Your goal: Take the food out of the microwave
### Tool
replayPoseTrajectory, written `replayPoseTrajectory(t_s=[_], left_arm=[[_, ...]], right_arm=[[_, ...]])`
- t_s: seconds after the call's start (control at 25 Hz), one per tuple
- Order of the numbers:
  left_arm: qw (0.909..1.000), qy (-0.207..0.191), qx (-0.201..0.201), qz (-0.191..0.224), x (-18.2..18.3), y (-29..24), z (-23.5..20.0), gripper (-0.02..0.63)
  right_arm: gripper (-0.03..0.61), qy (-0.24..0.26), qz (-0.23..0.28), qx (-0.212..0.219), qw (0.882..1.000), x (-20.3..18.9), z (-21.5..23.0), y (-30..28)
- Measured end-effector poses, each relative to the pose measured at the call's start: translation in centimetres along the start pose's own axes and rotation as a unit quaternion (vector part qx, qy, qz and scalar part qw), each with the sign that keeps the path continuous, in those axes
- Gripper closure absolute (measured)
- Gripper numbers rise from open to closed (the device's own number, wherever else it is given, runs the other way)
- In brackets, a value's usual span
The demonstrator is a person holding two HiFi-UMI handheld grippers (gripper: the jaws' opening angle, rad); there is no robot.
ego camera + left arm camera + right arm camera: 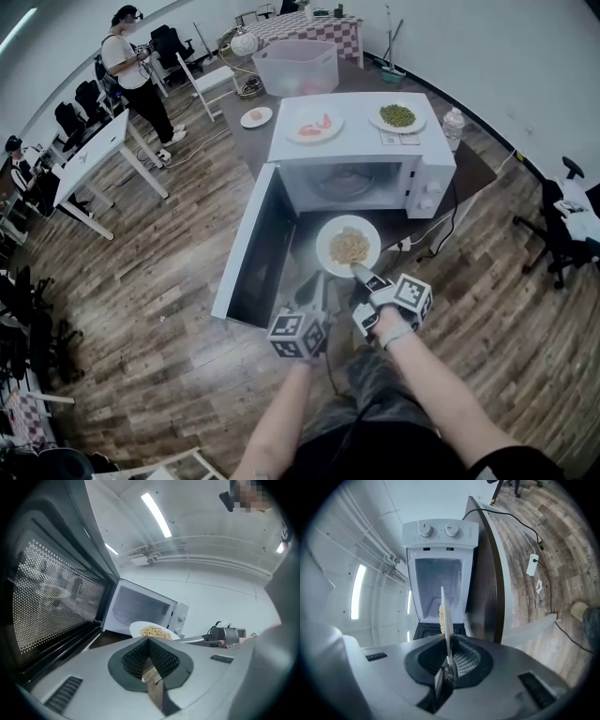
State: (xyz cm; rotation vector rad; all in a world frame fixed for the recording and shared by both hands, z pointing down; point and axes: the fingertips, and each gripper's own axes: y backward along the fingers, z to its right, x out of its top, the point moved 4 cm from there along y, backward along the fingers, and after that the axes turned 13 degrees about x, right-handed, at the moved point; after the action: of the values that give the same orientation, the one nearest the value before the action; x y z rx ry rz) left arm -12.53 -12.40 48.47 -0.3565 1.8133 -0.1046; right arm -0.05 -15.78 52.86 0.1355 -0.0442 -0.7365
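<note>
Two grippers sat nearest the camera. L gripper (149,641) had its jaws pressed together w/ nothing between them. Just beside it, R gripper (448,644) pinched the near rim of the white plate (326,248), seen edge-on in its own view. The plate carried noodles (350,246) and was outside the microwave (361,142), just in front of the open cavity. Microwave door (255,246) stood swung wide to the left. On top of the oven sat a plate w/ pink slices (314,125) and a plate w/ green food (397,116). A bottle (454,125) stood to the oven's right on the dark tabletop (473,161). Beyond was a clear plastic bin (298,66). Far left, a person (131,70) stood by desks.
</note>
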Motion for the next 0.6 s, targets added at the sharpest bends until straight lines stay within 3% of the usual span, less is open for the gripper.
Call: replayPoseTrajectory(t_s=[0.6], left_arm=[[0.9999,0.002,-0.002,0.012,-0.7,4.9,0.1,0.614]], right_arm=[[0.552,-0.009,0.002,0.005,1.000,-3.6,-0.9,3.0]])
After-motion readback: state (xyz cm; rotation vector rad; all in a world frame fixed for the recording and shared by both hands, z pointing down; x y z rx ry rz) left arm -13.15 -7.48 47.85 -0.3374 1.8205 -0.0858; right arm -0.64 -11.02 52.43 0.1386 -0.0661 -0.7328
